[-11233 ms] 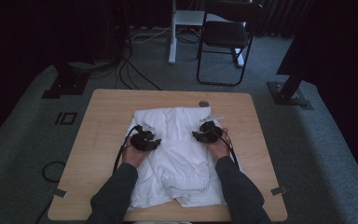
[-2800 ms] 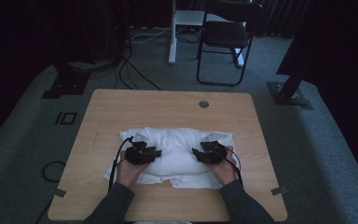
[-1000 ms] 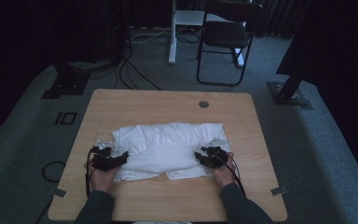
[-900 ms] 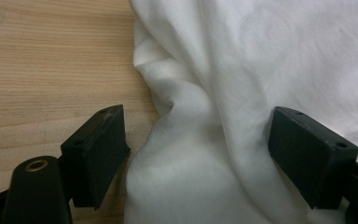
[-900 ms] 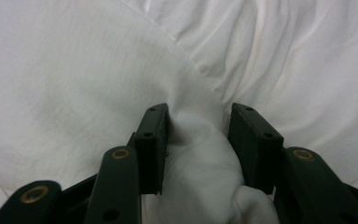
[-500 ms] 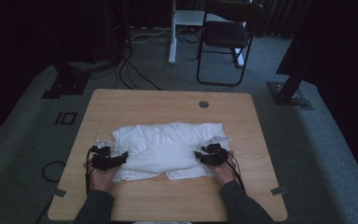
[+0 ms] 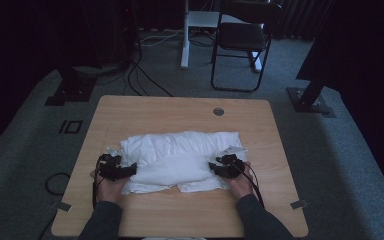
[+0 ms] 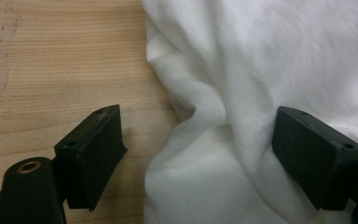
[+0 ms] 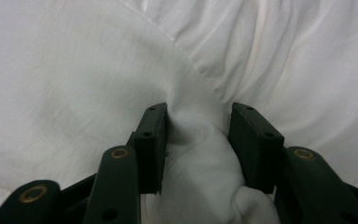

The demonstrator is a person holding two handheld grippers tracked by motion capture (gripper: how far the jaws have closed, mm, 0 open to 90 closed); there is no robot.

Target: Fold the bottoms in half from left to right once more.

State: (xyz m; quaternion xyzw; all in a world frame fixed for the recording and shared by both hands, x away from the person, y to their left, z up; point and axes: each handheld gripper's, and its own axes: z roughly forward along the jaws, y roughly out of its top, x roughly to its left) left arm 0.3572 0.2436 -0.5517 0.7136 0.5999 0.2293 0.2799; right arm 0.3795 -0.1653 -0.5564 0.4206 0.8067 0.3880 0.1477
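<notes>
The left claw (image 8: 196, 158) stands wide apart, one jaw on bare wood, the other on the cloth (image 7: 180, 160). The right claw (image 9: 198, 140) pinches a fold of cloth (image 9: 200, 158). The folded cloth lies mid-worktop (image 7: 180, 112), toward its near edge. Beyond, a round grommet (image 7: 218, 111), grey carpet (image 7: 340, 150), cables (image 7: 145, 80) and a chair (image 7: 242, 40).

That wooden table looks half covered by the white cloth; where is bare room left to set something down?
The light wooden table is bare along its far strip, between the folded white cloth and the small round grommet. The near strip in front of the cloth is bare too, though the forearms cross it. It is crowded at the cloth's two ends, where the left gripper and right gripper sit.
</notes>
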